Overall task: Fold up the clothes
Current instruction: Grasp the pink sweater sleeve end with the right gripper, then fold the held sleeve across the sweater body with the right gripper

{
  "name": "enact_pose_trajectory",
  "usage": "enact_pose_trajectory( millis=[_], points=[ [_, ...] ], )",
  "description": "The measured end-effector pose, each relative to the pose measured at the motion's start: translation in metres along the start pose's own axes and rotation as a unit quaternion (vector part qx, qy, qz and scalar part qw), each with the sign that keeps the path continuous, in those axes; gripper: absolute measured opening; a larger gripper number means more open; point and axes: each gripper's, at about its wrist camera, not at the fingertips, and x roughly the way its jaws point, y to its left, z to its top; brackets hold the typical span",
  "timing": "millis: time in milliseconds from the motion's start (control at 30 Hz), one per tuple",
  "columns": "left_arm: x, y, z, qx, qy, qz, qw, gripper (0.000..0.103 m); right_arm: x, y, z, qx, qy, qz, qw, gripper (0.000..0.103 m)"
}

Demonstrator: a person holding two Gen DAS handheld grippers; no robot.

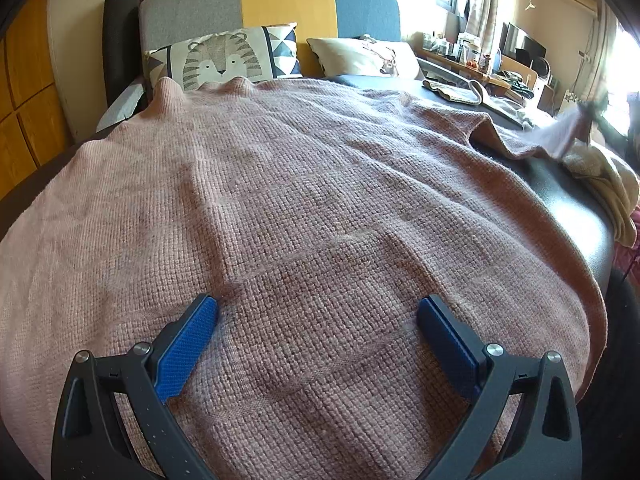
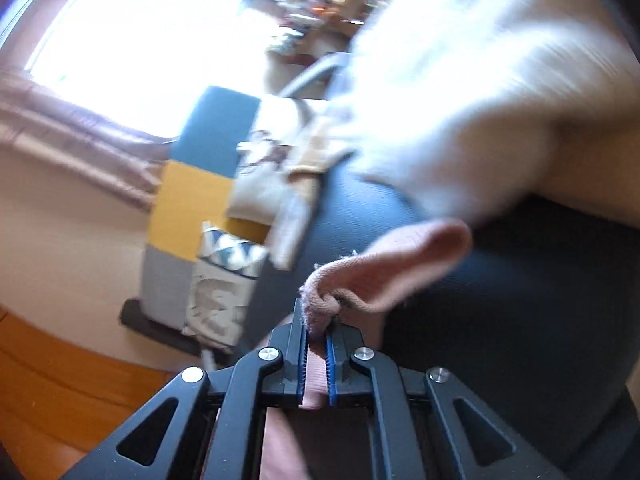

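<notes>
The pink sweater [image 1: 304, 200], a dusty rose chunky knit, spreads under the left gripper [image 1: 318, 320], whose 2 pads [image 1: 188, 344] are bright blue on black arms. Ahead of it stands a headboard [image 1: 280, 4] in 3 blocks of grey, mustard yellow and blue, fronted by a white pillow [image 1: 224, 60] with a grey striped tiger and navy triangles, and a cream pillow [image 1: 364, 58] with a brown deer. The right gripper [image 2: 317, 344], black with blue pads, pinches pink knit above a dark surface [image 2: 500, 320].

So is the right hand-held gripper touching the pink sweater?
Touching. The right wrist view shows the right hand-held gripper shut on a bunched fold of the pink sweater, fabric pinched between its blue pads.
</notes>
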Motion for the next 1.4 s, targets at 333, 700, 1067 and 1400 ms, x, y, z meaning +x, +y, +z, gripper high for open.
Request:
enact_pose_trajectory(
  millis=[333,700,1067,1400],
  points=[
    [-0.027,0.037,0.020,-0.112,-0.032,-0.017,0.9930,0.102,0.013,0.179,-0.008,-0.125,0.027,0.110,0.986,0.006],
    [-0.037,0.106,-0.008,-0.197,-0.046,0.057,0.9776,0.102,0.096,0.334,-0.152,-0.235,0.160,0.180,0.942,0.006],
    [-0.042,0.127,-0.041,-0.252,-0.095,0.011,0.9631,0.102,0.207,0.324,-0.355,-0.300,0.335,0.124,0.885,0.006],
    [-0.037,0.127,-0.040,-0.251,-0.101,0.003,0.9627,0.102,0.264,0.259,-0.435,-0.336,0.450,0.058,0.825,0.027]
  ],
)
